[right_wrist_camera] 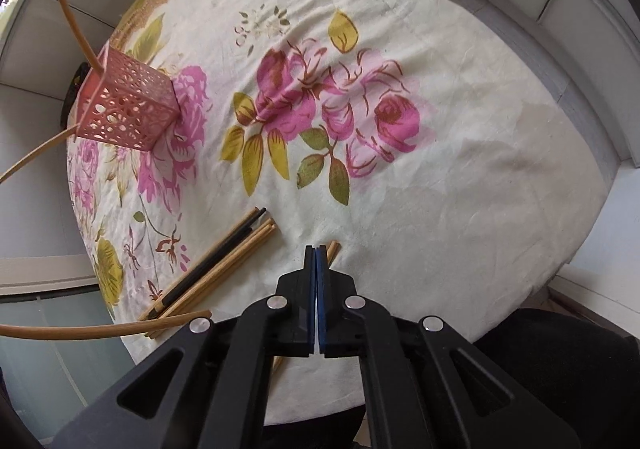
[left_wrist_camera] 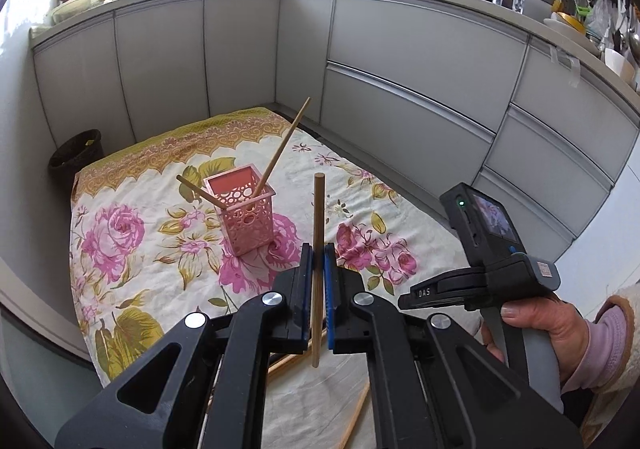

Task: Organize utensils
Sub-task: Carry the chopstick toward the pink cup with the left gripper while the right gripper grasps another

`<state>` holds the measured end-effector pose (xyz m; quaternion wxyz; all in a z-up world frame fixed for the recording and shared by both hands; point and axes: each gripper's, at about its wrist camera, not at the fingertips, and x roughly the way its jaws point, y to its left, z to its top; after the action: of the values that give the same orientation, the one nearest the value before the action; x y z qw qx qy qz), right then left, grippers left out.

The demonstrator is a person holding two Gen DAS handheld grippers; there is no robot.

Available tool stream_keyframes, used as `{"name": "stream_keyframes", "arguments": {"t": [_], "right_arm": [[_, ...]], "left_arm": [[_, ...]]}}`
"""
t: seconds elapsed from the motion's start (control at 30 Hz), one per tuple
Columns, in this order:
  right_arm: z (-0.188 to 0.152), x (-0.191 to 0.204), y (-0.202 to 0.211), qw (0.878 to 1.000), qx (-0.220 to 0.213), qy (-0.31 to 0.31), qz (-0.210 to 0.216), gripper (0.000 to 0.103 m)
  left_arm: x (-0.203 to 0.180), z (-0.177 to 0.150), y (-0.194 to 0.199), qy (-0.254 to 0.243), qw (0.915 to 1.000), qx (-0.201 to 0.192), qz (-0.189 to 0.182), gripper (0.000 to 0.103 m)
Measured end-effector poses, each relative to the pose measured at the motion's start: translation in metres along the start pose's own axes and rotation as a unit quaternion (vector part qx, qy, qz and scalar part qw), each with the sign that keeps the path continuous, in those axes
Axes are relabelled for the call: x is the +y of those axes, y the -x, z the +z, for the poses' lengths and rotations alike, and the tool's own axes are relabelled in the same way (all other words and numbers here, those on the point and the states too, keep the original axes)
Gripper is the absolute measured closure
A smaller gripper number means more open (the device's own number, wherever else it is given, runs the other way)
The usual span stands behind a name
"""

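A pink perforated holder [left_wrist_camera: 248, 215] stands on the floral tablecloth [left_wrist_camera: 132, 281] with two wooden chopsticks [left_wrist_camera: 282, 147] leaning in it. My left gripper [left_wrist_camera: 319, 249] is shut on a wooden chopstick [left_wrist_camera: 319, 217], held upright above the cloth, to the right of the holder. My right gripper [right_wrist_camera: 316, 251] is shut and empty, low over the cloth [right_wrist_camera: 460, 189]; it also shows in the left wrist view [left_wrist_camera: 496, 269]. A pile of wooden and black chopsticks [right_wrist_camera: 216, 261] lies just left of it. The holder [right_wrist_camera: 128, 109] is at far left.
Grey cabinet fronts [left_wrist_camera: 400, 89] wrap the table's far and right sides. A dark bin [left_wrist_camera: 76, 157] stands off the table's far left corner. More chopsticks [left_wrist_camera: 356, 413] lie on the cloth under my left gripper. The counter above holds pans and jars.
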<state>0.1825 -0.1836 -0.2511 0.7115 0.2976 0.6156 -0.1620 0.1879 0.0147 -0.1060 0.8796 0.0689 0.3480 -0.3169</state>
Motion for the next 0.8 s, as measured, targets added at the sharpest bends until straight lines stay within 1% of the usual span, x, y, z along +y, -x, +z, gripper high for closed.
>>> {"name": "stream_keyframes", "arguments": {"t": [0.1,0.17,0.27,0.3,0.33,0.37,0.4,0.43,0.53,0.57,0.6,0.7,0.8], "right_arm": [[0.004,-0.009,0.020,1.000,-0.016,0.003,0.023,0.103],[0.006,-0.015,0.027,0.999,-0.015,-0.006,0.036,0.103],[0.008,-0.028,0.016,0.996,0.044,-0.051,0.057,0.102],[0.008,-0.027,0.007,0.994,0.068,-0.056,0.057,0.100],[0.006,-0.022,-0.005,0.993,0.090,-0.055,0.049,0.098],[0.004,-0.022,-0.011,0.992,0.104,-0.053,0.038,0.094],[0.004,-0.020,-0.018,0.992,0.112,-0.052,0.025,0.088],[0.003,-0.018,-0.023,0.992,0.117,-0.051,0.016,0.086],[-0.001,-0.006,-0.037,0.991,0.127,-0.048,0.004,0.078],[-0.002,0.000,-0.040,0.991,0.128,-0.044,0.000,0.072],[-0.003,0.006,-0.042,0.991,0.128,-0.039,-0.006,0.070],[-0.010,0.025,-0.050,0.991,0.129,-0.017,-0.028,0.070],[-0.021,0.038,-0.062,0.989,0.140,-0.003,-0.046,0.070]], "left_arm": [[-0.006,0.001,0.005,0.015,0.9998,-0.002,0.016,0.098],[-0.011,0.002,0.008,0.018,0.9995,-0.001,0.026,0.098],[-0.017,0.002,0.012,0.018,0.9992,0.000,0.037,0.098],[-0.018,0.003,0.014,0.016,0.9992,-0.001,0.037,0.098],[-0.020,0.003,0.015,0.013,0.9992,-0.003,0.038,0.098],[-0.021,0.003,0.017,0.011,0.9992,-0.006,0.038,0.098],[-0.021,0.004,0.018,0.009,0.9992,-0.008,0.037,0.098],[-0.021,0.005,0.020,0.007,0.9992,-0.011,0.038,0.098],[-0.016,0.006,0.023,0.006,0.9993,-0.019,0.033,0.098],[-0.013,0.006,0.024,0.007,0.9992,-0.022,0.032,0.098],[-0.011,0.007,0.025,0.007,0.9992,-0.024,0.030,0.098],[-0.004,0.005,0.028,0.008,0.9992,-0.029,0.027,0.098],[0.003,0.003,0.031,0.013,0.9991,-0.033,0.025,0.098]]}}
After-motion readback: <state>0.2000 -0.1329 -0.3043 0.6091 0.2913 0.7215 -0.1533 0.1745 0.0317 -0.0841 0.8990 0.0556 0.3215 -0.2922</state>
